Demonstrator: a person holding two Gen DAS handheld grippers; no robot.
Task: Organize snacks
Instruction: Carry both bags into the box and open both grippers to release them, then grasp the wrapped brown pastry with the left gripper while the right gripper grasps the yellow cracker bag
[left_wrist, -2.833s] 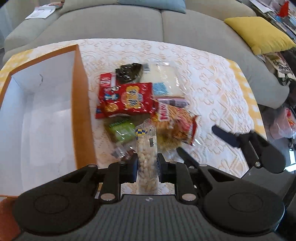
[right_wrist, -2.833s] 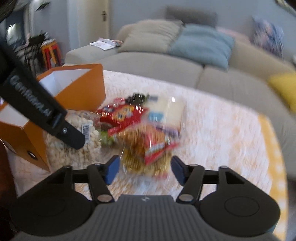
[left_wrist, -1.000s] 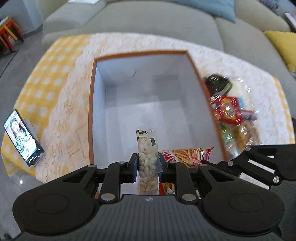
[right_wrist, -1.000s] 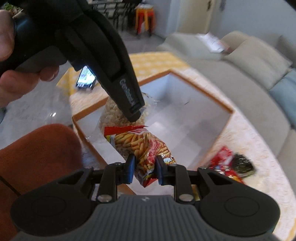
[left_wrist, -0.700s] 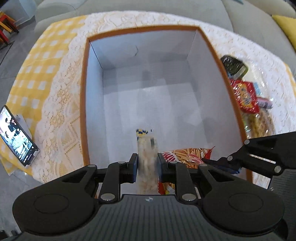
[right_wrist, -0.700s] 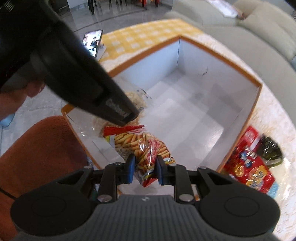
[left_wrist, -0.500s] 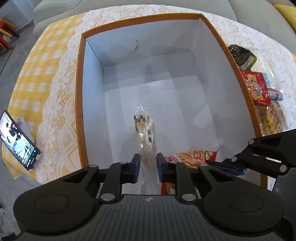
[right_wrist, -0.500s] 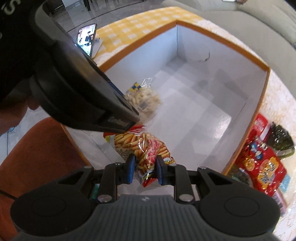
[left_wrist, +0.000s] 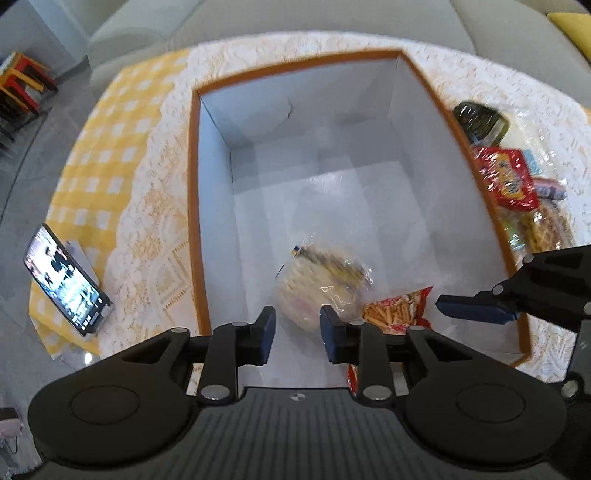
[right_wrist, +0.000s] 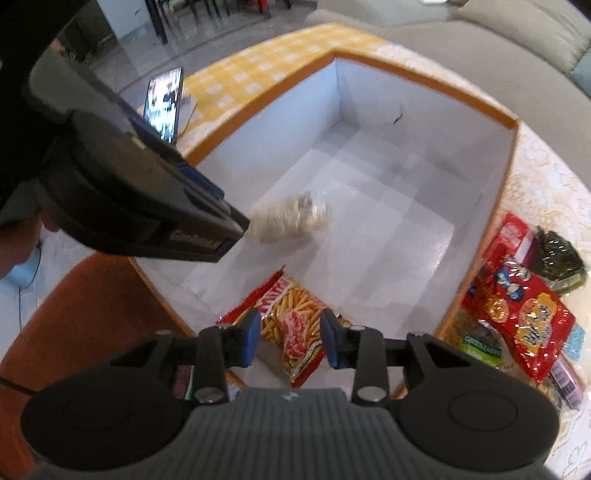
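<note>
Hovering over an orange-rimmed box (left_wrist: 193, 206), both tools letting go of snack packs.

Opening: left gripper (left_wrist: 294, 329), pads clear of the clear peanut bag (left_wrist: 322, 284), blurred, on the white floor inside the box. Opening too: right gripper (right_wrist: 289, 342), jaws apart with the red fries packet (right_wrist: 295, 325) seen between them but not pressed, lying at the box's near corner. Waiting outside on the lace cloth (right_wrist: 546, 177), beside the box wall: red cracker bag (right_wrist: 524, 317), dark packet (right_wrist: 559, 258), green pack (right_wrist: 480, 345). Propped beyond the box's other side: a phone (left_wrist: 66, 280).
</note>
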